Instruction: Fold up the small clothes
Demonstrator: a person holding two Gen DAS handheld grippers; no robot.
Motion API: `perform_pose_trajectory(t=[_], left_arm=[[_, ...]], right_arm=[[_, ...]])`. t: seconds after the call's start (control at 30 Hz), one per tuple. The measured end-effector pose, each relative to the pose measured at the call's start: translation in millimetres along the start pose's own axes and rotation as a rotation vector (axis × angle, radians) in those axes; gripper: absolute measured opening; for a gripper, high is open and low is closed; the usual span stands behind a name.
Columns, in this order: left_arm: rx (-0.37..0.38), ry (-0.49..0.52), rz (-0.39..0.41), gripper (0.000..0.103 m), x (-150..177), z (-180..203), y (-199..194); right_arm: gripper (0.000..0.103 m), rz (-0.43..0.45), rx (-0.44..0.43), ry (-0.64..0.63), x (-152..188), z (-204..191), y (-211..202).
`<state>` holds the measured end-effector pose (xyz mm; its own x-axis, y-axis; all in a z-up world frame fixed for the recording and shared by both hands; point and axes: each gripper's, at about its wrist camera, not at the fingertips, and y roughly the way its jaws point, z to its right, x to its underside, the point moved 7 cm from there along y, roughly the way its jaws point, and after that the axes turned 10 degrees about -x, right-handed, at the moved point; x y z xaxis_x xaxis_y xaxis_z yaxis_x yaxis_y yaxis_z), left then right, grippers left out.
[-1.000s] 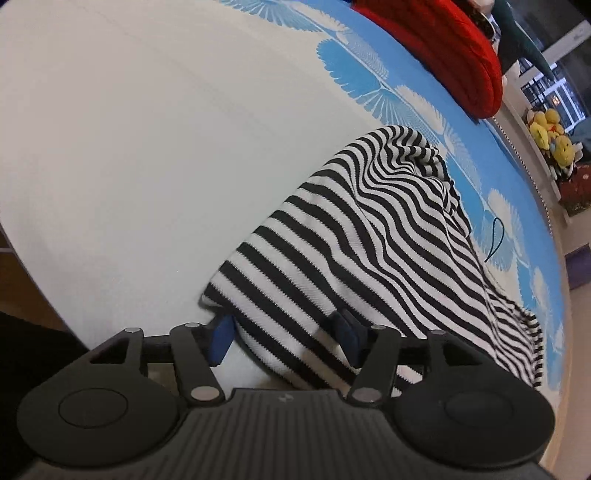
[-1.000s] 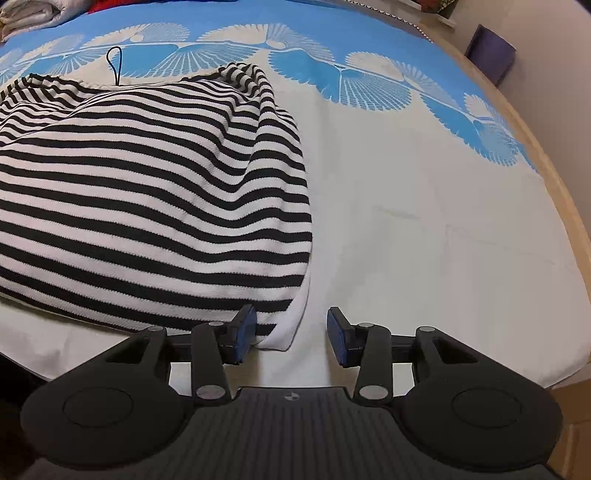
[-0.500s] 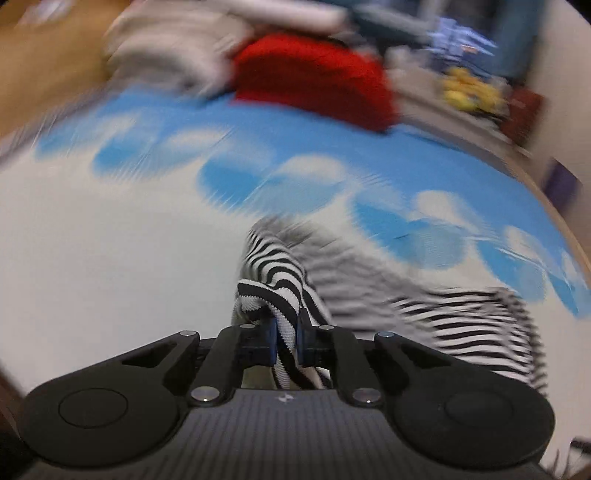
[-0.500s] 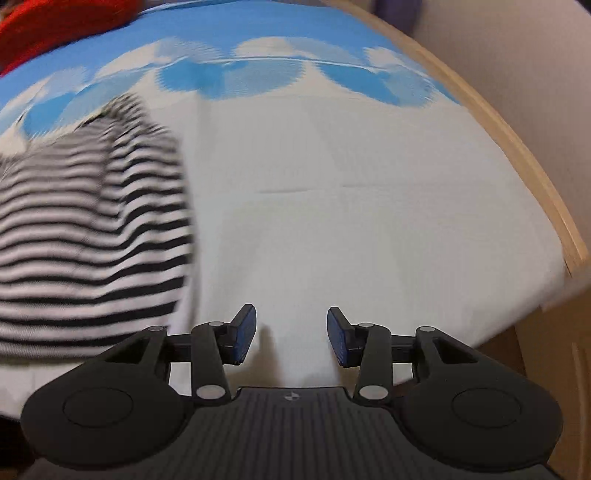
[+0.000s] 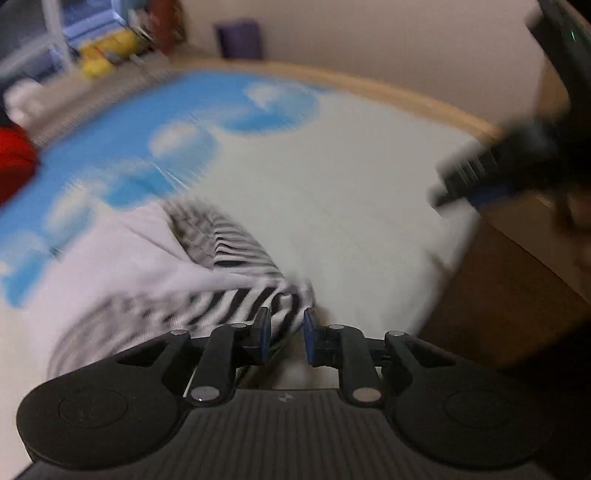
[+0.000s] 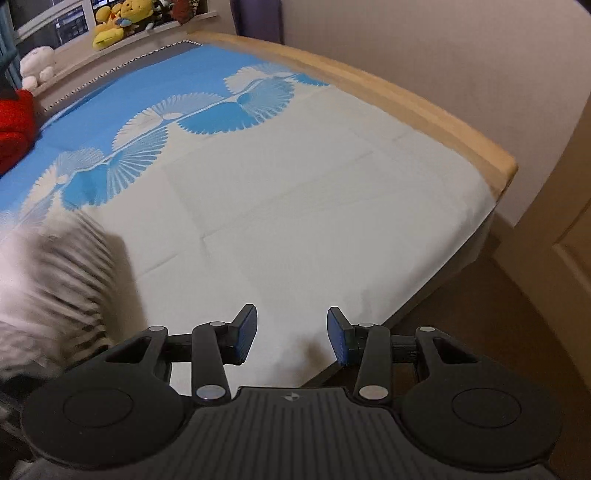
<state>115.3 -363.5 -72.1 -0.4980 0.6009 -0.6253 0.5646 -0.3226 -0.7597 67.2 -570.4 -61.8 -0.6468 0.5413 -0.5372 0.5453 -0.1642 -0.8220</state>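
Observation:
A black-and-white striped garment (image 5: 221, 273) lies bunched on the bed, blurred by motion. My left gripper (image 5: 286, 334) is shut on its edge, which sits between the blue pads. The garment also shows blurred at the left edge of the right wrist view (image 6: 62, 280). My right gripper (image 6: 291, 334) is open and empty above the white sheet near the bed's front edge, to the right of the garment. It shows blurred at the right of the left wrist view (image 5: 480, 184).
The bed (image 6: 295, 206) has a white sheet with a blue fan pattern at the back and a wooden frame (image 6: 424, 114) along its right side. A red cushion (image 6: 14, 125) and plush toys (image 6: 110, 26) sit at the far left. Floor (image 6: 498, 332) lies right.
My left gripper shut on the garment's edge and swung it to the right across the bed. My right gripper stayed open and moved right, away from the garment, toward the bed's corner.

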Motion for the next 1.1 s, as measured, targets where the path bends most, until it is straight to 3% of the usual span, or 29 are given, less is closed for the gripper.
perform_pose_trajectory(t=[0.03,0.1,0.2,0.23,0.3,0.37,0.4,0.47,0.53,0.57,0.67,0.8,0.9,0.97,1.0,1.03,1.1], left_arm=[[0.026,-0.026,0.025,0.023,1.2,-5.5,-7.9],[0.054,-0.090,0.100,0.035,1.6,-32.5,-29.6],[-0.002,-0.184,0.147,0.035,8.2,-88.5,-52.3],[-0.037,-0.209,0.143,0.034,15.0,-107.4,-54.7],[-0.092,-0.270,0.116,0.022,30.5,-143.4,-51.1],[-0.109,-0.319,0.061,0.014,51.1,-159.2,-39.6],[-0.093,-0.310,0.019,0.013,63.8,-154.5,-29.4],[-0.036,-0.188,-0.054,0.011,86.2,-129.8,-9.6],[-0.058,-0.012,-0.038,0.012,97.4,-110.7,-6.3],[-0.054,0.020,-0.027,0.012,97.3,-108.5,-12.1],[0.033,-0.024,-0.022,0.016,90.2,-129.6,-27.6],[0.003,-0.016,0.047,0.023,82.7,-170.3,-54.8],[-0.001,-0.104,0.082,0.023,90.5,-197.8,-65.2],[-0.037,-0.158,0.050,0.023,93.0,-209.6,-61.5],[-0.057,-0.172,0.058,0.023,90.5,-213.1,-62.7],[-0.055,-0.193,0.079,0.023,86.2,-214.9,-63.9],[-0.013,-0.238,0.089,0.025,77.8,-214.4,-63.1]], right_arm=[[0.044,-0.001,-0.015,0.001,0.1,0.0,-0.3],[0.045,-0.001,-0.054,-0.009,1.8,-6.5,1.3],[0.045,-0.023,-0.135,-0.028,3.6,-21.7,2.2],[0.045,-0.022,-0.171,-0.034,2.3,-29.7,2.5],[0.045,-0.020,-0.230,-0.063,-0.9,-48.2,4.7],[0.045,-0.024,-0.286,-0.099,1.2,-68.3,4.1],[0.045,-0.029,-0.314,-0.111,2.6,-78.3,5.0],[0.045,-0.042,-0.363,-0.123,5.1,-94.6,7.8],[0.046,-0.049,-0.403,-0.131,8.1,-108.7,11.7],[0.050,-0.050,-0.424,-0.133,9.1,-116.3,15.6],[0.053,-0.083,-0.442,-0.134,8.6,-137.1,32.3],[0.063,-0.111,-0.469,-0.226,10.5,-163.9,48.5],[0.063,-0.161,-0.479,-0.307,19.6,-178.2,61.3],[0.056,-0.196,-0.476,-0.355,28.2,-186.3,69.6],[0.026,-0.204,-0.468,-0.378,32.4,-188.5,71.7],[0.007,-0.209,-0.472,-0.400,35.5,-190.4,70.5],[0.004,-0.181,-0.509,-0.397,32.6,-193.6,57.4]])
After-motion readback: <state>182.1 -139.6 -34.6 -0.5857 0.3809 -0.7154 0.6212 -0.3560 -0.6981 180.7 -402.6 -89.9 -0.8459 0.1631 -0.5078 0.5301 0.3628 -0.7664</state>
